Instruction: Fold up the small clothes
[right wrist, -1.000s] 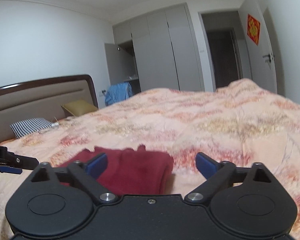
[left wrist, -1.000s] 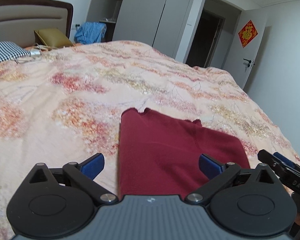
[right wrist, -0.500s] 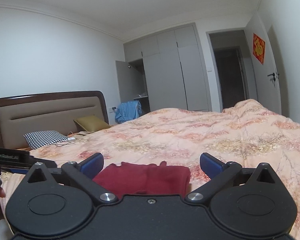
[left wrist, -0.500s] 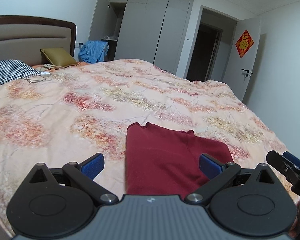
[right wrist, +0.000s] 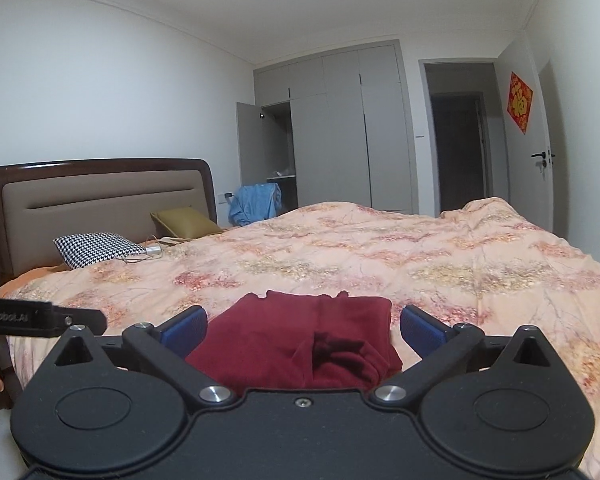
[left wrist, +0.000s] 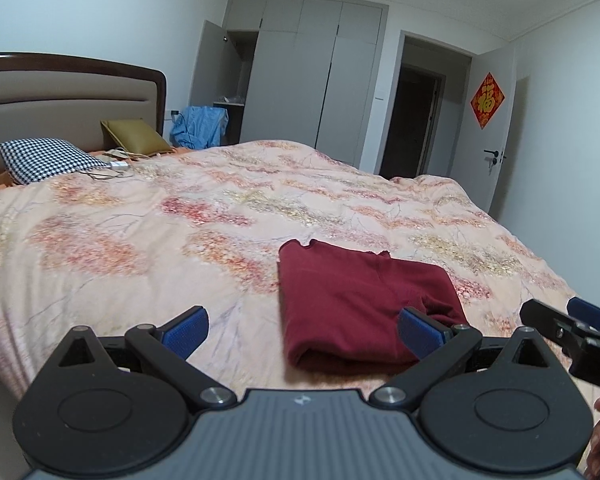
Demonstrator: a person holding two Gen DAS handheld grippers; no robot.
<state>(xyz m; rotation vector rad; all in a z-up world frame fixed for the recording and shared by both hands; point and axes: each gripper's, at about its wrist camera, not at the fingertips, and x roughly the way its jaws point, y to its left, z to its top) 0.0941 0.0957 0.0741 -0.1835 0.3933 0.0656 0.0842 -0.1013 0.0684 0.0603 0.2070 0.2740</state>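
Maroon garment [left wrist: 360, 304] lies folded into compact rectangle on bedspread [left wrist: 180, 240], near front edge. Left gripper [left wrist: 304, 330] spread wide, holding nothing, clear of cloth. Right gripper [right wrist: 304, 330] same: spread, empty. Fold looks essentially done; sleeve end bunched at right side, may need tidying.

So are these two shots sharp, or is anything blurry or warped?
Left wrist view: quilt near the camera is smeared, red garment fairly crisp. Right wrist view: sharp, but the fisheye bows the ceiling line; garment fold is in deep shadow.
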